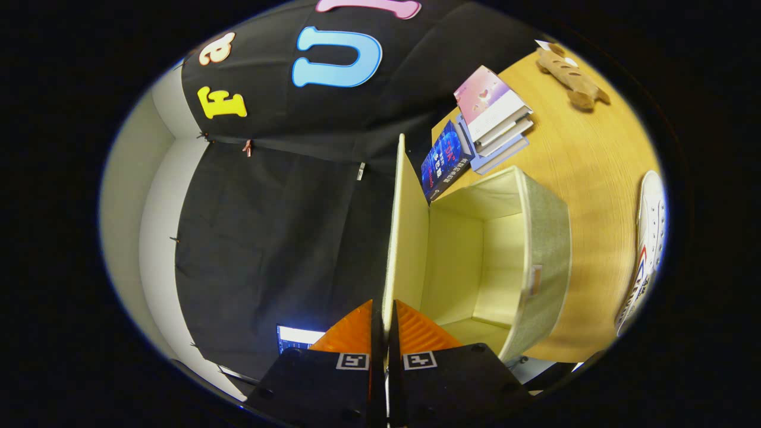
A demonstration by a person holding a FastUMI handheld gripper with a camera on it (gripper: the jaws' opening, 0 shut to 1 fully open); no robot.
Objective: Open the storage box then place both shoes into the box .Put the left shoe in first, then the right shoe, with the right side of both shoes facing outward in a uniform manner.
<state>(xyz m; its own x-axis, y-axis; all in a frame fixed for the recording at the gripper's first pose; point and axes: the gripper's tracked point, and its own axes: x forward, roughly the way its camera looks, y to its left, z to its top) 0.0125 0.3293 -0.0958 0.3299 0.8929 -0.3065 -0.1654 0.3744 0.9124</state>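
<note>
The view is rolled onto its side. My gripper (386,324) is shut on the storage box's lid (405,232), a thin cream panel that runs away from between the fingers and stands raised from the box. Right beside the lid, the grey-green fabric storage box (547,249) gapes open, and its pale interior holds nothing. A white shoe (649,238) with red and blue markings lies on the wooden table (594,154) beyond the box's far side.
A stack of books (496,119) and a dark blue book (445,159) leaning on it sit on the table past the box. A brown plush toy (572,74) lies farther off. A lit screen (297,337) glows near the fingers, under the black cloth wall.
</note>
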